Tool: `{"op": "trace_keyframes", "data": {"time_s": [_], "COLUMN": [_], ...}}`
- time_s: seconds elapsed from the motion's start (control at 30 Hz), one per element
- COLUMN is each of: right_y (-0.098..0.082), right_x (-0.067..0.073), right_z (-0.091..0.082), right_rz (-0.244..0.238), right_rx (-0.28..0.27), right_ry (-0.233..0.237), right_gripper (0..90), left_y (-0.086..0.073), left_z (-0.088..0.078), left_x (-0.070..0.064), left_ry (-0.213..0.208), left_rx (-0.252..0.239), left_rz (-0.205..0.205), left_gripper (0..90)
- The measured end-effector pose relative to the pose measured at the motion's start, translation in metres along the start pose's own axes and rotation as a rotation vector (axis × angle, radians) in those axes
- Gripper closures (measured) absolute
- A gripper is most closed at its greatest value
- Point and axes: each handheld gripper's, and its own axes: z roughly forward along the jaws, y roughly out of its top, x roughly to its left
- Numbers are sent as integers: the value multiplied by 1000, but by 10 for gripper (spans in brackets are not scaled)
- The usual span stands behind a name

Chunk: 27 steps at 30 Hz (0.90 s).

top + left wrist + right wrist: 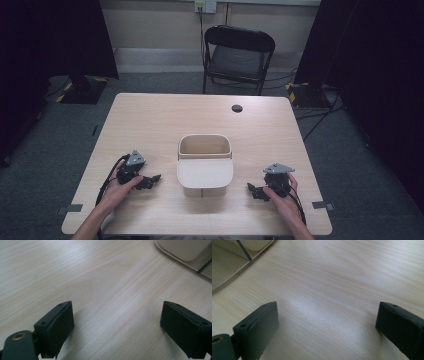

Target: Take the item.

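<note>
On the table (150,120), one left gripper (151,180) rests, jaws wide apart, nothing between them. One beige bin (205,172) stands at centre between the two. One right gripper (253,190), seemingly resting too, jaws spread, empty.

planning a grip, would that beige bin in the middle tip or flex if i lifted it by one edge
The bin looks like rigid, thin-walled plastic, so probably stiff and light. Its open part looks empty and its base broad, so tipping seems unlikely. The smooth walls may slip.
</note>
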Motion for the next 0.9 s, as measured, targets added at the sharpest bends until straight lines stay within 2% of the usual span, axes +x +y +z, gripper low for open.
{"op": "trace_keyframes", "data": {"time_s": [0.27,0.37,0.4,0.5,0.53,0.6,0.73,0.77,0.9], "right_y": [0,0,1,2,4,5,11,11,17], "right_x": [0,-1,-2,-1,2,3,9,9,20], "right_z": [0,-1,-5,-8,-12,-14,-20,-20,-26], "right_rz": [1,16,35,50,32,30,49,49,12], "right_rx": [1,-5,-21,-44,-70,-81,-124,-124,-150], "right_ry": [0,-3,37,64,79,87,160,160,203], "right_gripper": [39,94,175,145,150,151,169,169,173], "left_y": [0,0,0,0,0,0,0,0,0], "left_z": [0,0,0,0,0,0,1,1,1], "left_x": [0,0,0,0,0,0,0,0,0], "left_ry": [-4,-4,-4,-4,-5,-4,-2,-2,-2], "left_rx": [-4,-3,-3,-4,-3,-3,-3,-3,-3], "left_rz": [-6,-5,-5,-6,-6,-5,-9,-9,-10], "left_gripper": [110,110,110,110,109,109,106,106,106]}}
